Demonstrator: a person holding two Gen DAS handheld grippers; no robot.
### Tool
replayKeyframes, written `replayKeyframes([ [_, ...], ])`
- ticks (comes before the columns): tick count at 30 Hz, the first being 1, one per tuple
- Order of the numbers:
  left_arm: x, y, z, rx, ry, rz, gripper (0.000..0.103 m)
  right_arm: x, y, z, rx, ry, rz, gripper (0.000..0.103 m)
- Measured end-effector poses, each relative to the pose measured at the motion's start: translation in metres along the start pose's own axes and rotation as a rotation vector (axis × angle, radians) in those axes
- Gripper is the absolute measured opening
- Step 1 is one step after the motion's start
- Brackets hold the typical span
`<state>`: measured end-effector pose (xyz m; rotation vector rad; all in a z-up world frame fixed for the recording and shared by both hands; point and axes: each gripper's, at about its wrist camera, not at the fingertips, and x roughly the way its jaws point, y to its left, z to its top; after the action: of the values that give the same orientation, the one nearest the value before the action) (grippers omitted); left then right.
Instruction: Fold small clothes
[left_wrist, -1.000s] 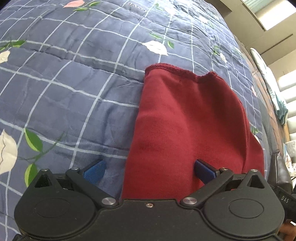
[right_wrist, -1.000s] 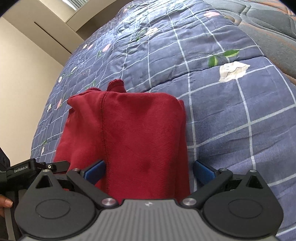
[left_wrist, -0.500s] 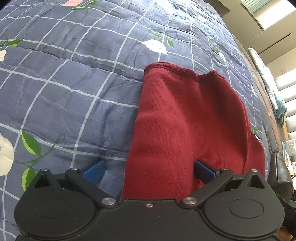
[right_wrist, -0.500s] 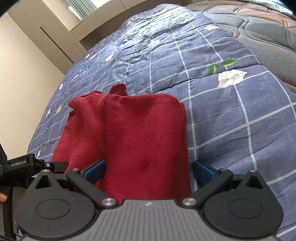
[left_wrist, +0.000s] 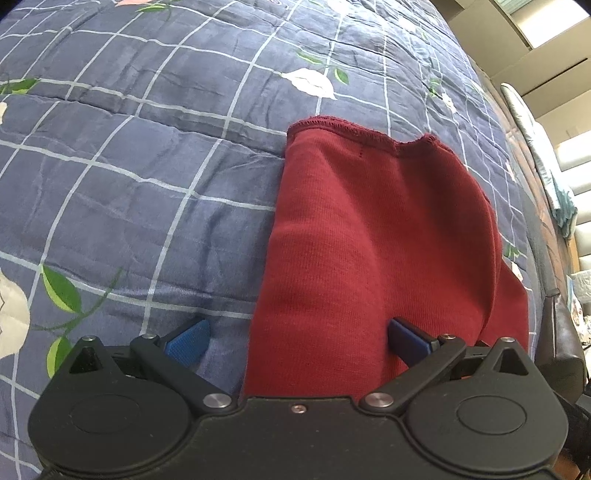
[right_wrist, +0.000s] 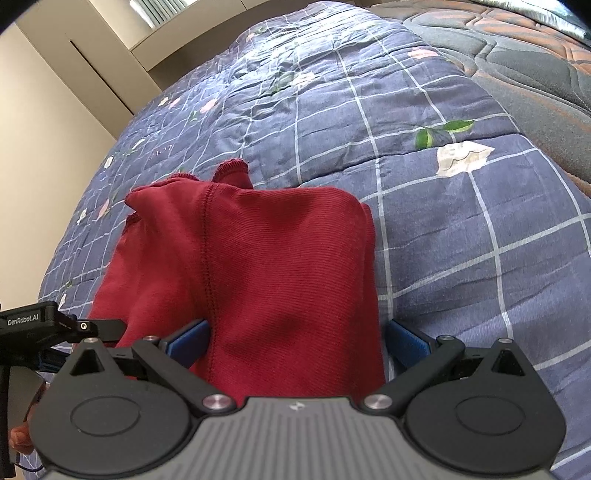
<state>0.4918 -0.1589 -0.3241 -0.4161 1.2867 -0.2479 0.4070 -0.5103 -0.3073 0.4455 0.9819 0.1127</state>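
Nearest in each view is a black gripper body with blue ribbed pads. The left gripper (left_wrist: 297, 341) has its jaws spread wide, one pad over the quilt, the other over the red cloth. The right gripper (right_wrist: 297, 341) is likewise spread wide, a pad on either side of the cloth, clamping nothing.

The red garment (right_wrist: 258, 266), a fine-ribbed knit, lies folded on the bed between and ahead of both grippers, with a stitched seam running along it and an overlocked hem at its far end. At the near left of the right wrist view, the other tool carries a label (right_wrist: 23, 319) reading "GenRobot.AI".

Under everything spreads a puffy blue quilt (left_wrist: 147, 166) with a pale grid, white and pink flowers and green leaves. Farther right lies a grey and rust quilted cover (right_wrist: 524, 51). Beyond the bed stand beige cabinet doors (right_wrist: 74, 66).
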Motion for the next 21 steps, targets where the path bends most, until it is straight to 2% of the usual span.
replayKeyframes([
  [8, 0.001, 0.002, 0.002, 0.004, 0.013, -0.011, 0.103, 0.002, 0.008, 0.006, 0.006, 0.044, -0.047, 0.103],
  [14, -0.002, 0.003, 0.005, -0.003, 0.031, -0.023, 0.103, 0.001, 0.016, 0.01, 0.098, 0.067, -0.112, 0.103],
  [18, -0.003, 0.0, 0.005, 0.021, 0.058, -0.043, 0.102, -0.002, 0.016, 0.007, 0.151, 0.05, -0.104, 0.103],
  [20, -0.003, -0.002, 0.005, 0.034, 0.066, -0.065, 0.1, -0.003, 0.016, 0.006, 0.157, 0.039, -0.091, 0.097],
  [21, -0.004, -0.002, 0.005, 0.034, 0.067, -0.077, 0.095, -0.004, 0.017, 0.006, 0.154, 0.033, -0.09, 0.091],
])
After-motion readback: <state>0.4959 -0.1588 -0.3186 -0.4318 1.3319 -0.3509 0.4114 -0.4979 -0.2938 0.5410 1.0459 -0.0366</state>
